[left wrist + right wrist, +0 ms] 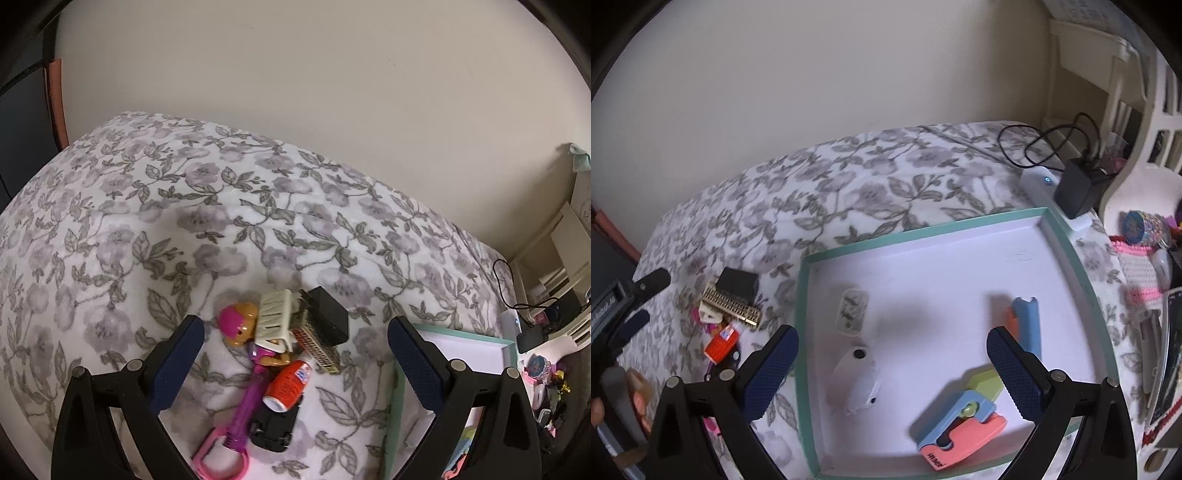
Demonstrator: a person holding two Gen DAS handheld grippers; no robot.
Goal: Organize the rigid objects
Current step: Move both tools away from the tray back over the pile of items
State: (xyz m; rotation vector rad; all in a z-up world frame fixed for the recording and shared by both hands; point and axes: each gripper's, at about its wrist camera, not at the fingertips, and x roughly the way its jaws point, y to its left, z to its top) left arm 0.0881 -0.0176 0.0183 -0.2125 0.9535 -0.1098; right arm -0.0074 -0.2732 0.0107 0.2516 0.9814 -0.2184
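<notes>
A pile of small toys lies on the floral bedspread [147, 229]: a pink-helmeted figure [239, 324] on a purple wand [243, 406], a cream toy bin [275, 319], a black adapter [330, 314], a gold comb-like piece [316, 345], an orange-red bottle [290, 382] and a black toy car [275, 426]. My left gripper [295, 354] is open and empty just above the pile. My right gripper [892, 365] is open and empty over the green-rimmed white tray [923, 230], which holds a white mouse-like item [855, 384], a white tag [851, 312], a blue-orange piece [1025, 321] and a pastel tape dispenser [960, 424].
A white power strip with a black charger [1075, 188] and cables sits beyond the tray. Cluttered toys and a pink knitted item [1137, 273] lie at the right. A cream wall backs the bed. The tray's corner [458, 336] shows right of the pile.
</notes>
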